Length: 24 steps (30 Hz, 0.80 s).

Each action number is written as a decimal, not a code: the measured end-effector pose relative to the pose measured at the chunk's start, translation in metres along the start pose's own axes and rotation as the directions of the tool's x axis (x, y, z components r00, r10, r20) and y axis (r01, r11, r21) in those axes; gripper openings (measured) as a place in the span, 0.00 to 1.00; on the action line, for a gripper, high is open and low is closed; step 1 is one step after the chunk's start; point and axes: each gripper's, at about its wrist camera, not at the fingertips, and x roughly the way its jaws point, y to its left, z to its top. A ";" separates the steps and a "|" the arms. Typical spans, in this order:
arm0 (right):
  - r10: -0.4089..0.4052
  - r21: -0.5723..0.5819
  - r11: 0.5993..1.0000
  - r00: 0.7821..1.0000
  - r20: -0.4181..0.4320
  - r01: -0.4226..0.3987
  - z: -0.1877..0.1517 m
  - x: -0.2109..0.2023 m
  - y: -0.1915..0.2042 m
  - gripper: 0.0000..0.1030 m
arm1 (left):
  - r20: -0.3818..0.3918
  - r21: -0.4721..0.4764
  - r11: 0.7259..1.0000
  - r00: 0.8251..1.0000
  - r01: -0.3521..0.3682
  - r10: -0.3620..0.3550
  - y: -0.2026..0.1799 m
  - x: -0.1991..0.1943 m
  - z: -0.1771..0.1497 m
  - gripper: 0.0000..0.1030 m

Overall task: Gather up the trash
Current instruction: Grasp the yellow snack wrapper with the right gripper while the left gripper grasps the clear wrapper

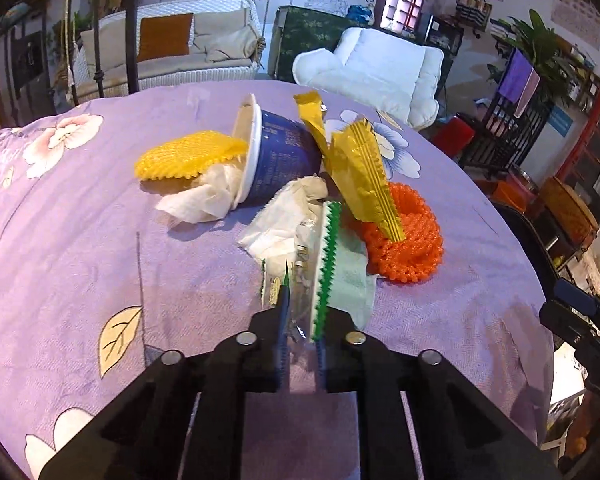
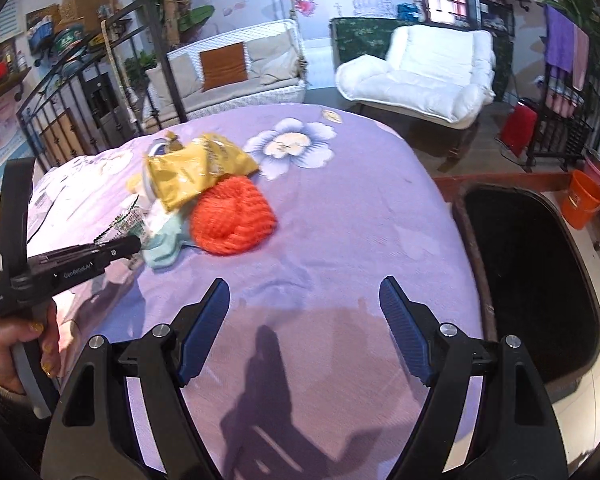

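- Left wrist view shows the left claw (image 1: 300,344) pressed together on a clear wrapper with a green zigzag edge (image 1: 325,272), pinched at its near end so the rest stands up ahead of the tips.
- Just beyond the tips lies the trash pile on the purple flowered cloth (image 1: 80,220): crumpled tissue (image 1: 284,220), a tipped blue cup (image 1: 280,160) with its mouth to the left, a yellow foam net (image 1: 184,156) and more tissue at that mouth, a yellow packet (image 1: 360,176) leaning up, and an orange foam net (image 1: 404,240) ahead and to the right.
- Gripping the wrapper by one edge looks meant to peel it out of the heap without dragging the tissue along.
- Right wrist view shows the right claw (image 2: 304,332) spread wide with nothing between its fingers, hovering over bare cloth, the pile ahead and to its left.
- Only this view shows a dark bin (image 2: 536,280) off the table edge to the right, the likely place for the trash, and the hand (image 2: 16,344) holding the left tool.
- Only the left view shows the cup and the pinch itself.
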 end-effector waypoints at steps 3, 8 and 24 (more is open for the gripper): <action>0.034 -0.040 0.999 0.999 0.005 -0.033 0.008 0.004 0.015 0.75 | 0.026 -0.020 1.000 1.000 -0.009 0.010 0.005 -0.005 0.001 0.07; 0.086 -0.111 0.990 0.996 -0.002 -0.086 0.023 0.018 0.048 0.75 | 0.062 -0.045 0.999 0.998 -0.017 0.020 0.012 -0.018 0.001 0.07; 0.063 -0.210 0.975 0.997 -0.052 -0.073 0.071 0.103 0.130 0.68 | 0.118 -0.080 0.995 0.990 -0.065 0.074 0.031 -0.041 -0.013 0.07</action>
